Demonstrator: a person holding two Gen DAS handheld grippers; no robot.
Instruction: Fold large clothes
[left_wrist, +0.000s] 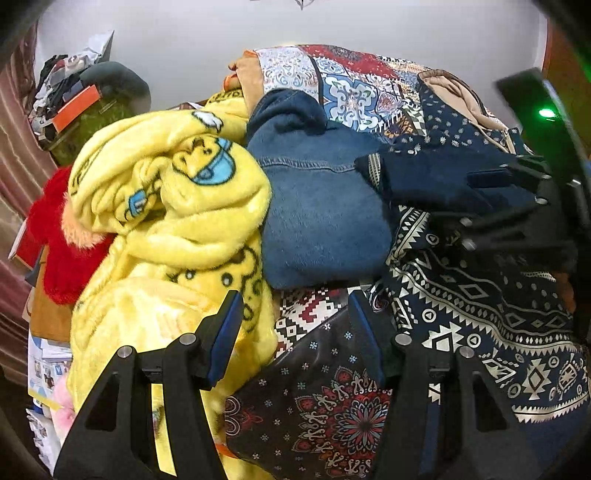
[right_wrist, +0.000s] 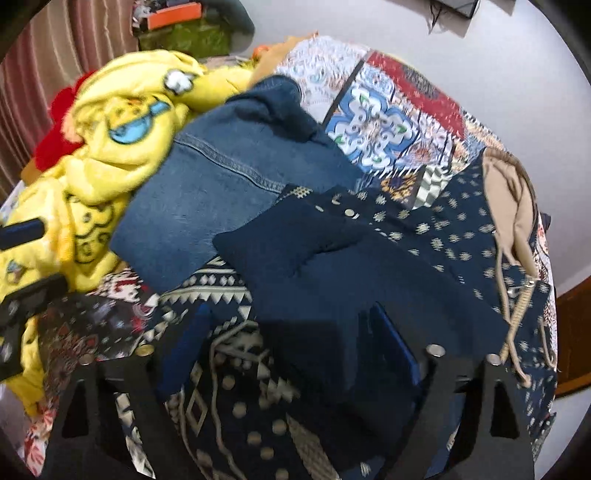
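Observation:
A heap of clothes covers the surface. A dark navy garment lies folded on top of a navy cloth with white geometric print. My right gripper points down at the navy garment's near edge. Its fingers stand apart with that edge between them, and I see no firm pinch. In the left wrist view the right gripper shows at the right. My left gripper is open over a dark cloth with red floral medallions, with nothing held.
A folded denim piece sits mid-heap, beside a fluffy yellow cartoon blanket and a red fuzzy item. A patchwork-print sheet lies behind, a tan hooded garment to the right. Cluttered boxes stand by a curtain at far left.

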